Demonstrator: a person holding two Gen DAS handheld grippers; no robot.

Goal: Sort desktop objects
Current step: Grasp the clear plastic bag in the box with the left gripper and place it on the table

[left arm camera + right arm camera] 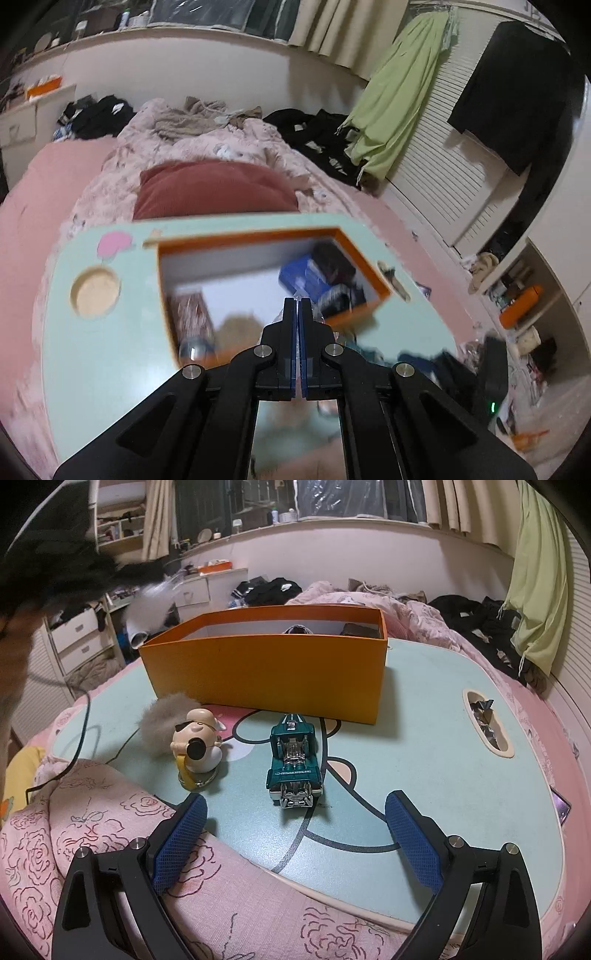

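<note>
right gripper [295, 834] sits nearest in its own view, jaws spread wide with nothing between the blue pads [181, 834], hanging just over the near edge of the mint lap table [443, 775] where it meets the pink rose-print blanket [92, 830]. straight ahead of it is the teal toy car [293, 755], standing on its wheels on the tabletop. left of the car, a little apart from it, there's a small cartoon figure keychain [197, 744] with a grey fluffy pompom [164, 716] touching it on its far left side.

far side of the table: the orange box [266, 672], open top. from the left wrist view, which is pretty blurred, you look down into it and there's already stuff in there, something blue [303, 273] and some dark bits toward the right end. can't really tell what they are.

left gripper [297, 302] is pinched fully together over the box. there might be a sliver of something clear right at the tips but honestly it's too smeared to call, so i'm reading it as empty.

so my guess on the step: sorting is partway along, with two loose things left on the table. next move looks like the right gripper's, and the car is the obvious pick. it'd need to go forward and down so the pads come in on the car's two long sides, then squeeze, lift over the near wall of the box and drop it in.
</note>
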